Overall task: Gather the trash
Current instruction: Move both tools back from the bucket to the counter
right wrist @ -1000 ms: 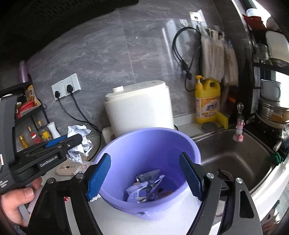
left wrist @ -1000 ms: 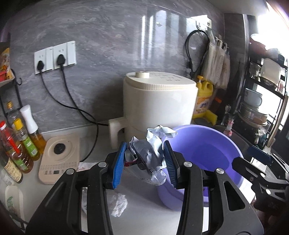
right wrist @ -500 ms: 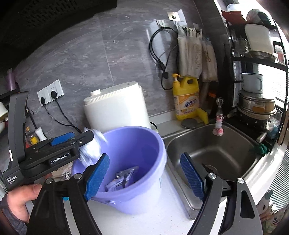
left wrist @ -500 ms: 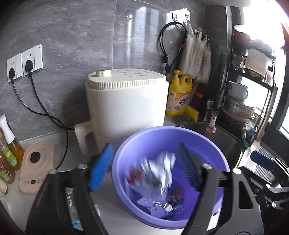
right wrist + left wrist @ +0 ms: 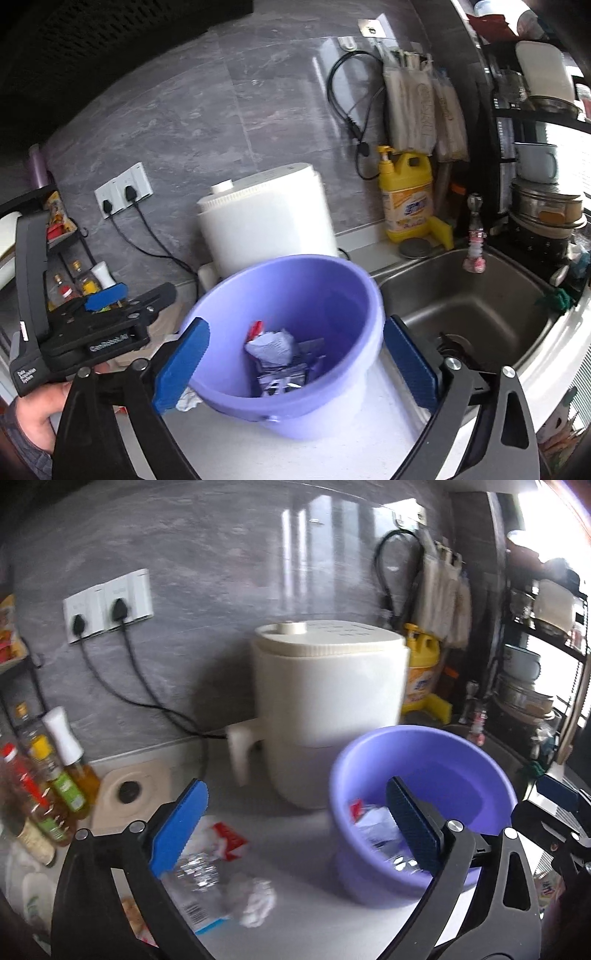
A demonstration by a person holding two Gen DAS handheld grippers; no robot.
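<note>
A purple bucket (image 5: 458, 760) (image 5: 229, 306) stands on the counter and holds crumpled wrappers (image 5: 275, 349). My left gripper (image 5: 295, 823) is open and empty, left of the bucket. Below it on the counter lie a white paper ball (image 5: 256, 901), a clear plastic wrapper (image 5: 194, 880) and a red-and-white packet (image 5: 229, 840). My right gripper (image 5: 295, 362) is open and empty, its jaws standing on either side of the bucket. The left gripper also shows in the right wrist view (image 5: 107, 299).
A white appliance (image 5: 328, 709) stands behind the bucket, plugged into wall sockets (image 5: 107, 605). Oil and sauce bottles (image 5: 48, 775) line the left. A steel sink (image 5: 469, 314), a yellow detergent jug (image 5: 408, 197) and a dish rack (image 5: 546, 192) are on the right.
My left gripper carried the crumpled wrapper over the bucket, opened and dropped it in, then swung back left over the counter trash. My right gripper stayed open near the bucket.
</note>
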